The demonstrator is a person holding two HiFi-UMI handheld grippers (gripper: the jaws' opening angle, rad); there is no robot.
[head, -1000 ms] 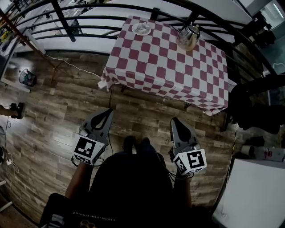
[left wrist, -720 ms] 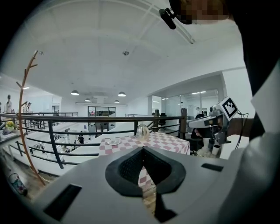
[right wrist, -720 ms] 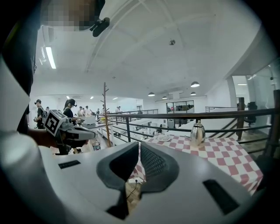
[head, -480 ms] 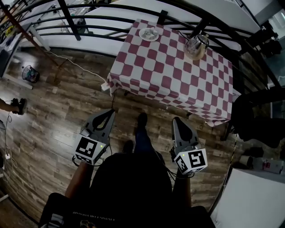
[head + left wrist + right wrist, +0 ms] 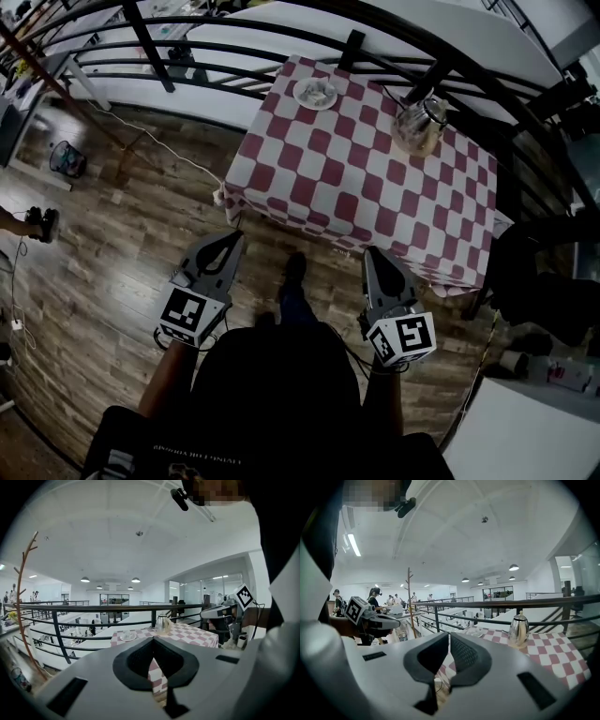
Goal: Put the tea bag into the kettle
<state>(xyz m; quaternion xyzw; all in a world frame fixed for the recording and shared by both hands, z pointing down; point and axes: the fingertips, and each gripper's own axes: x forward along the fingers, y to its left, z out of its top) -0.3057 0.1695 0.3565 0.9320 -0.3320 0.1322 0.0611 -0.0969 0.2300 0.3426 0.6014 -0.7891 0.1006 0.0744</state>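
Note:
A table with a red-and-white checked cloth (image 5: 328, 178) stands ahead against a black railing. On its far right sits a shiny metal kettle (image 5: 417, 122), also in the left gripper view (image 5: 162, 624) and the right gripper view (image 5: 518, 629). On the far left is a small white plate (image 5: 315, 92) with something pale on it, too small to make out. My left gripper (image 5: 232, 238) and right gripper (image 5: 371, 253) hang over the wood floor short of the table's near edge. Both point at the table, both shut and empty. Each gripper's own view shows its jaws together, left (image 5: 152, 638) and right (image 5: 449, 634).
The black railing (image 5: 234, 28) runs behind the table. A dark chair or bag (image 5: 553, 281) stands at the table's right, with a white cabinet (image 5: 534, 431) nearer. A white cable (image 5: 178, 155) trails over the floor at the left. The person's foot (image 5: 294, 267) is between the grippers.
The table, kettle and plate have come closer and lower in the head view as the person walks toward them. Both grippers keep their place in the view, still shut.

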